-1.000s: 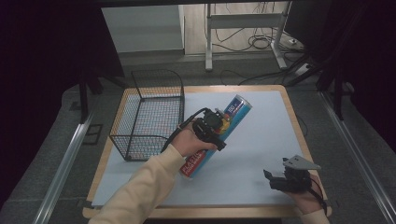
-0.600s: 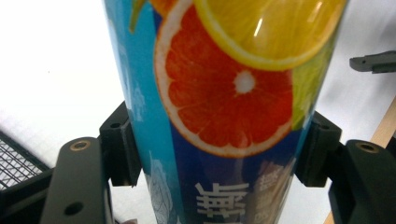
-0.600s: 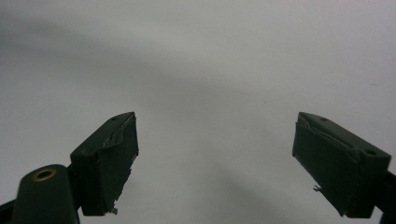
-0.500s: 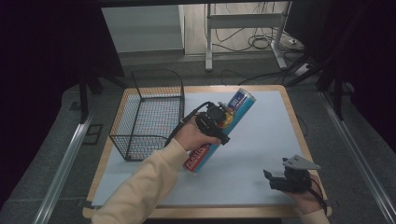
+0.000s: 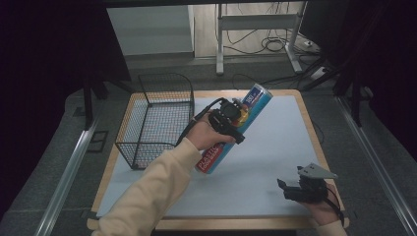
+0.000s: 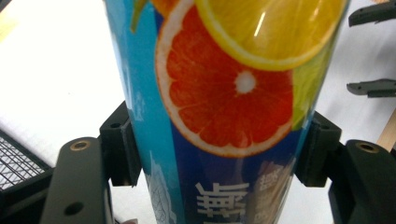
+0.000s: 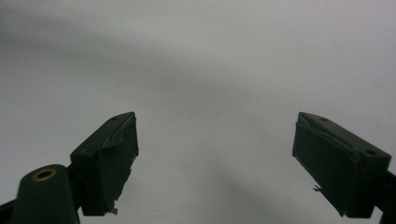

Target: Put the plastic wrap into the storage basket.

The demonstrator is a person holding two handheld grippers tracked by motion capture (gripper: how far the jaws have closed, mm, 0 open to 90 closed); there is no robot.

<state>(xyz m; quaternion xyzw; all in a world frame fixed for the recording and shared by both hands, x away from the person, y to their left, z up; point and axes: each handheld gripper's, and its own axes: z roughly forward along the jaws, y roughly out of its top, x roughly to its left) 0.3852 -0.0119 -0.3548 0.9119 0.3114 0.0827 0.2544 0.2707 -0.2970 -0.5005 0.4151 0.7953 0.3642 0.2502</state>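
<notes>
Dark room, cables on the floor behind; wood-edged bench (image 5: 305, 123) with a pale blue top. Wire basket (image 5: 157, 118) stands on the bench's left part, just left of the left gripper's jaws.

Box (image 5: 231, 130): long, narrow, glossy, blue, with an orange slice and a lemon slice printed on it, white characters lower down, red end panel with white lettering ("PLASTIC…" readable in the high view). It lies diagonally, red end toward the person, blue end pointing to the bench's far edge. Cannot tell if the near end touches the bench.

Left gripper (image 5: 227, 120): jaws clenched on the box around its middle, one jaw on each long side. In the left gripper view the box (image 6: 224, 93) runs up between the two jaws, pads pressed to both sides, and the bench surface shows past the jaws on either side. Left hand (image 5: 206, 135) wraps the handle; forearm in a cream sleeve (image 5: 147, 196) reaches diagonally from the bottom edge, wrist angled to the right.

Right gripper (image 5: 290, 189): near the bench's front right corner, well apart from the box, jaws released and wide, nothing between them; right gripper view shows plain bench surface ahead of the jaws. Gripper (image 7: 215, 154) points left toward the bench's middle, grey plate on top, hand low at the bench edge.
</notes>
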